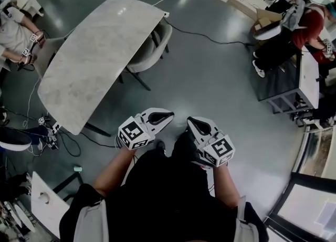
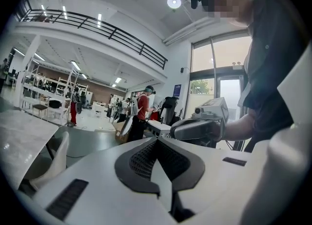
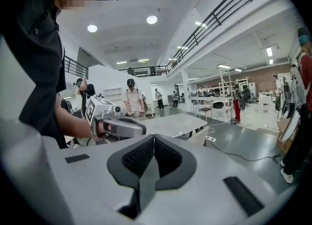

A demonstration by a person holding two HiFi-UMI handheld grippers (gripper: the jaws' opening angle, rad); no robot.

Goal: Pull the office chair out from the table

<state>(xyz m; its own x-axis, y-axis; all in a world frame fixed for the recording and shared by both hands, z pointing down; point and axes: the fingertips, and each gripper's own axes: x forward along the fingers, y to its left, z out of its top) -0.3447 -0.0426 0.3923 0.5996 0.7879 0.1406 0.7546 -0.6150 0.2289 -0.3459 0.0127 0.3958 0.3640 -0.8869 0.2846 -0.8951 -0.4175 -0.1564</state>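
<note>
A grey office chair (image 1: 151, 48) stands tucked against the right side of a long marble table (image 1: 92, 62). It also shows at the left of the left gripper view as a pale chair (image 2: 54, 156) beside the table (image 2: 19, 136), and in the right gripper view as the chair (image 3: 200, 135) by the table (image 3: 174, 124). My left gripper (image 1: 167, 115) and right gripper (image 1: 191, 123) are held side by side in front of my body, well short of the chair. Both are shut with nothing between the jaws: left gripper (image 2: 157, 140), right gripper (image 3: 153, 138).
A black cable (image 1: 210, 37) runs across the grey floor beyond the chair. To the right, people stand around a white cabinet (image 1: 307, 86) and a cardboard box (image 1: 265, 20). A person (image 1: 16, 33) sits at the table's far left. A small white table (image 1: 44, 201) is at lower left.
</note>
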